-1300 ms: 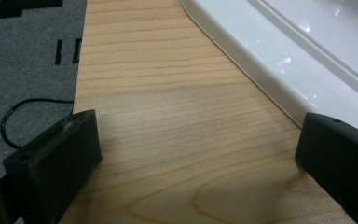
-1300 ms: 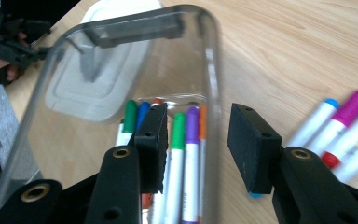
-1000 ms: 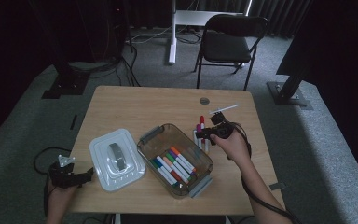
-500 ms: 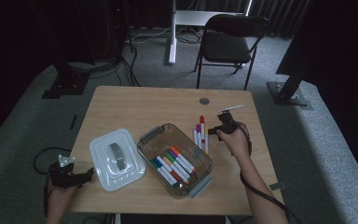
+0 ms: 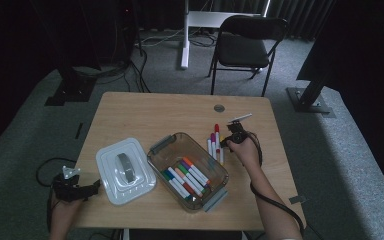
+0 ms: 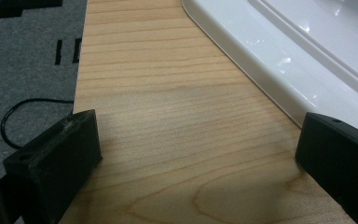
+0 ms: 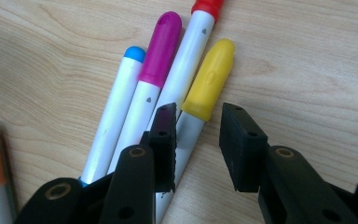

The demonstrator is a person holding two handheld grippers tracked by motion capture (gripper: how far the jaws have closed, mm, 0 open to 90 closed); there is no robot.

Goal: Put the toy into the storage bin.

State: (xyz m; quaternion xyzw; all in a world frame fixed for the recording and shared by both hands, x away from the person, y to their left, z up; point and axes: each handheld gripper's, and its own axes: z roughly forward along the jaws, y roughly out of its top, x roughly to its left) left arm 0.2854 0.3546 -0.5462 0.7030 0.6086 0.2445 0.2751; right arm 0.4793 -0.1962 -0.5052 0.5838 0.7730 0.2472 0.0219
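Observation:
Several loose markers (image 5: pixel 214 142) lie side by side on the wooden table (image 5: pixel 145 115), right of a clear plastic container (image 5: pixel 162 165) that holds several more. My right gripper (image 5: pixel 228 141) is low over the loose ones. In the right gripper view its jaws (image 7: pixel 198 144) stand open, straddling the white barrel of the yellow-capped marker (image 7: pixel 209 79). Beside it lie magenta (image 7: pixel 161 42), blue (image 7: pixel 133 53) and red (image 7: pixel 205 7) capped markers. My left gripper (image 5: pixel 91 189) rests open at the table's front left edge, its jaws (image 6: pixel 196 154) holding nothing, close to the white lid (image 6: pixel 307 56).
The white lid (image 5: pixel 125 170) with a grey handle lies left of the container. A small white stick-like item (image 5: pixel 241 118) and a round grommet (image 5: pixel 219 108) sit farther back. A black chair (image 5: pixel 247 40) stands beyond the table.
My right hand has shifted slightly to the right and nearer, uncovering the row of loose markers. The left gripper has stayed put.

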